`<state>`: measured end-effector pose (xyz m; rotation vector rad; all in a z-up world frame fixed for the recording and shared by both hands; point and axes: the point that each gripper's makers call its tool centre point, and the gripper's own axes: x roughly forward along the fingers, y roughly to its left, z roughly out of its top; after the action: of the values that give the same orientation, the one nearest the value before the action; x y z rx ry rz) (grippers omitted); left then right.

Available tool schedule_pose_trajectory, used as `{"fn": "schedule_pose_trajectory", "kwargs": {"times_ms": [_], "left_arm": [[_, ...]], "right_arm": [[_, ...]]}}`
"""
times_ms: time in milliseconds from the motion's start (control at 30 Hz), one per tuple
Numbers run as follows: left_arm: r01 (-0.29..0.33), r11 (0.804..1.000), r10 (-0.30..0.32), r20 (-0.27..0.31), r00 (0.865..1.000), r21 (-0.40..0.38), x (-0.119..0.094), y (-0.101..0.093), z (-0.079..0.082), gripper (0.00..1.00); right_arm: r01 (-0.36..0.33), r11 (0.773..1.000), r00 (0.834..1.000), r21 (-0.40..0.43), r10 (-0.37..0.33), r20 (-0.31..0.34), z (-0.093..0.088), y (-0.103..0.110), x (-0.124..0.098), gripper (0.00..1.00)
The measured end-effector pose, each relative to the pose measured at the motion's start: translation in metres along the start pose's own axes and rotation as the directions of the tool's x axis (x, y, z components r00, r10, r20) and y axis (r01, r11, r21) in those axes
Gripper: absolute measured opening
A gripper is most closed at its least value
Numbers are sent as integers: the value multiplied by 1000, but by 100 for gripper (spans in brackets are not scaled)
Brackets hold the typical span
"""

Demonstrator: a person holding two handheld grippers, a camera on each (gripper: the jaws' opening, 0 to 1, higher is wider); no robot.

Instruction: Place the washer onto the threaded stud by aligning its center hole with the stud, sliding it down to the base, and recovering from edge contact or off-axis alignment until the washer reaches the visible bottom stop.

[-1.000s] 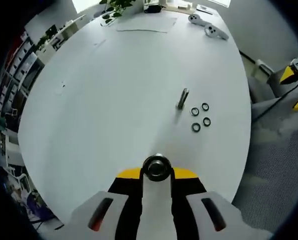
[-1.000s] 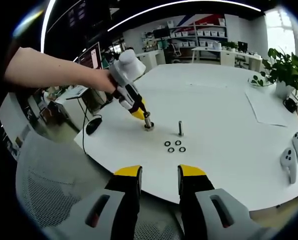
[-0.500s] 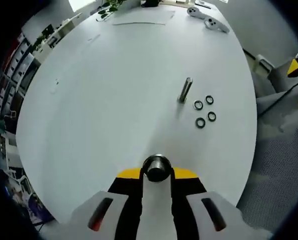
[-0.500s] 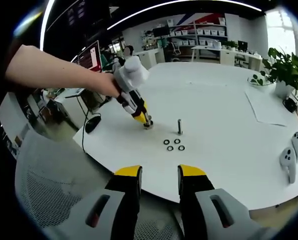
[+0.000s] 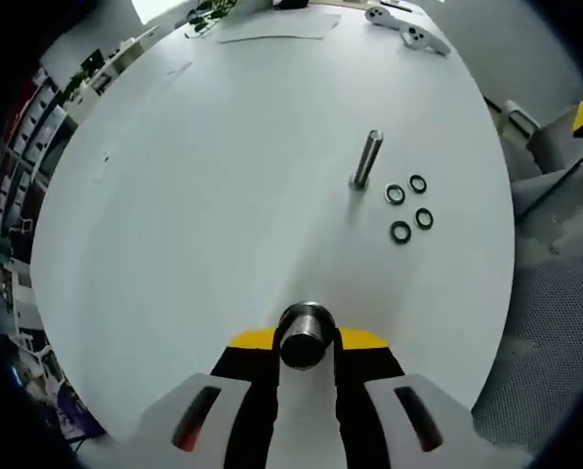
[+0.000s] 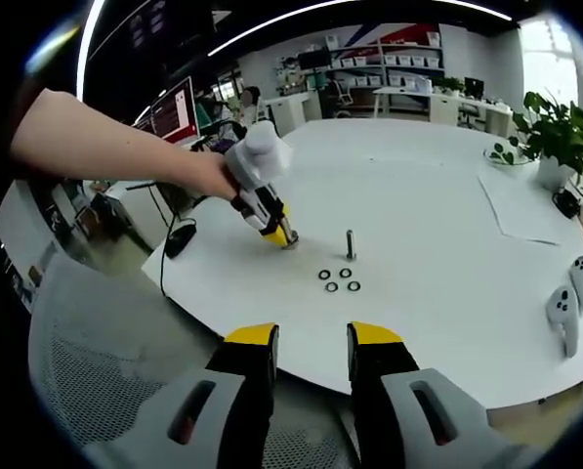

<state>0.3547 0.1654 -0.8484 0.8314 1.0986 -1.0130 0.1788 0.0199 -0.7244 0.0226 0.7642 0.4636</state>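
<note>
while you are pinching a short metal cylinder [image 5: 306, 335] between the jaws of the left gripper [image 5: 306, 344] at the bottom centre of the left gripper view, the threaded stud [image 5: 366, 159] is standing upright on the white table [image 5: 203, 195] in the upper right of that frame, well apart from your jaws. the four washers [image 5: 406, 204] are lying flat just beside the stud, to its lower right, none of them threaded on yet. in the right gripper view your hand [image 6: 211, 176] is tilting the left gripper [image 6: 283, 236] down near the table at centre left, with the stud [image 6: 350, 243] just to its right and the washers [image 6: 336, 280] below it.

the right gripper [image 6: 311, 344] is hovering off the table edge at the bottom of its frame, its jaws spread with nothing between them.

what could go wrong from here: you are holding something bulkier than a washer, so if you are bringing it toward the stud you are likely risking knocking the stud over or scattering the loose washers. a washer lying flat is also probably going to slip from the jaw tips, and coming in tilted is likely to catch its edge on the threads.
</note>
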Motion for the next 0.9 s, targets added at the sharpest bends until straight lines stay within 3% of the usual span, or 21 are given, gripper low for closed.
{"fn": "schedule_pose_trajectory", "kwargs": {"times_ms": [167, 367, 567, 667, 800, 900], "left_arm": [[-1, 1000, 2, 16, 1000, -11, 0, 0, 1, 19], [7, 997, -4, 39, 999, -82, 0, 1, 1, 21], [-28, 991, 40, 89, 995, -133, -16, -3, 7, 28], [-58, 989, 74, 113, 991, -138, -19, 6, 6, 28], [-62, 976, 99, 168, 981, -210, -36, 1, 9, 28], [-79, 972, 120, 180, 976, -221, -47, -4, 5, 28]], "right_arm": [[0, 1000, 1000, 0, 0, -2, 0, 0, 1, 31], [-4, 1000, 1000, -2, 4, -5, -1, 1, 1, 31], [-9, 1000, 1000, -13, 9, -7, -1, 2, 1, 30], [-16, 1000, 1000, -22, 16, -12, -1, 4, 1, 30], [-19, 999, 1000, -25, 19, -12, -1, 5, 1, 30], [-24, 999, 1000, -29, 24, -15, -2, 6, 1, 30]]}}
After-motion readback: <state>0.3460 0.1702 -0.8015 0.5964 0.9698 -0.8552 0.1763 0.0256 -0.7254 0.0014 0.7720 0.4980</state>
